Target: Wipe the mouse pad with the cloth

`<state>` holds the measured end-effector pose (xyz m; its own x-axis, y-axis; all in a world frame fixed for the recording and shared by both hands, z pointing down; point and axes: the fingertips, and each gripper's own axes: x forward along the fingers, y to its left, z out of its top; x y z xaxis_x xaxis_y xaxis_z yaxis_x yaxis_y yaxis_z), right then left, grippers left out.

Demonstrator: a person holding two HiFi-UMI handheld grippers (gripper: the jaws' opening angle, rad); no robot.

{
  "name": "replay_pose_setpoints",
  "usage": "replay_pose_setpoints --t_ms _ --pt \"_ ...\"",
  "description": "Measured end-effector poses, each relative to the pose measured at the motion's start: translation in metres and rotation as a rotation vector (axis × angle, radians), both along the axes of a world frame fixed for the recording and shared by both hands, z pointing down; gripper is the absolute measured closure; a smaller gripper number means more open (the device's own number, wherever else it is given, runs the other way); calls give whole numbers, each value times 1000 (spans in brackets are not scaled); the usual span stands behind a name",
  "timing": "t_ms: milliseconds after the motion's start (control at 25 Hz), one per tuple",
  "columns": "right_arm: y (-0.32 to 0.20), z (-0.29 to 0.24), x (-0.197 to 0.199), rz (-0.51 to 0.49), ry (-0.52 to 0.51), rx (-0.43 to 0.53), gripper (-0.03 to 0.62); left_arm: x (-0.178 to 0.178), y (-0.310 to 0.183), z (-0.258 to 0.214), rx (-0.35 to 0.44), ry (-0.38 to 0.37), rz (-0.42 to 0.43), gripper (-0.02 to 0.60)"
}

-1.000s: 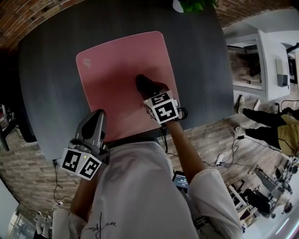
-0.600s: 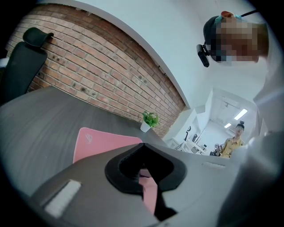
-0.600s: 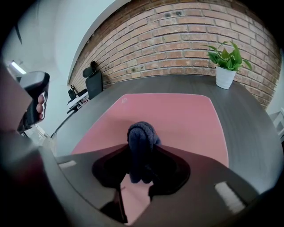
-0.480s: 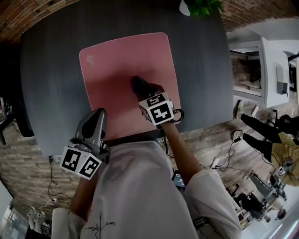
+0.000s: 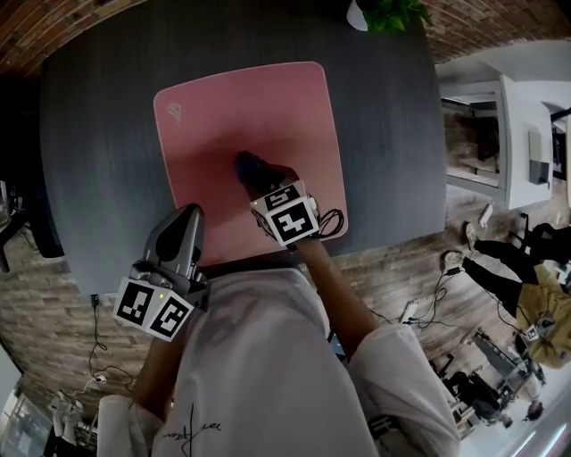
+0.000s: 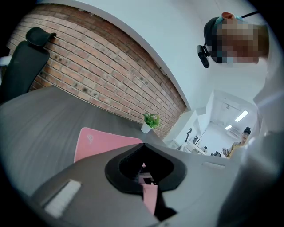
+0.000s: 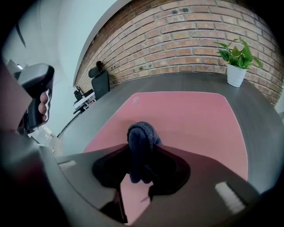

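Observation:
A pink mouse pad (image 5: 241, 116) (image 7: 186, 115) (image 6: 95, 142) lies flat on the dark grey table (image 5: 98, 134). My right gripper (image 5: 252, 174) (image 7: 141, 150) is shut on a bunched dark blue cloth (image 5: 246, 166) (image 7: 141, 135), which rests on the pad near its middle. My left gripper (image 5: 178, 234) (image 6: 143, 165) is held at the table's near edge, just left of the pad's near left corner, with its jaws shut on nothing.
A small potted plant (image 5: 379, 11) (image 7: 236, 62) (image 6: 150, 122) stands at the far right of the table. A brick wall (image 7: 186, 40) runs behind the table. A black office chair (image 6: 22, 62) stands at the left end. White furniture (image 5: 500, 125) and cables lie to the right.
My right gripper has dragged the cloth leftward across the pad, from right of centre to near its middle. The left gripper has stayed in place.

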<state>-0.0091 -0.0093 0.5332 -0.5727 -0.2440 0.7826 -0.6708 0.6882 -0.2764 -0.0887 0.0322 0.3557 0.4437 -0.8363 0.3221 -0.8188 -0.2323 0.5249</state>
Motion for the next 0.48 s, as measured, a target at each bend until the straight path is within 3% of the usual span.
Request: replay_pose_setpoints --t_ms 480 --pt "24 -2 -40 -89 -22 -15 465 -8 3 0 -2 -6 -16 563"
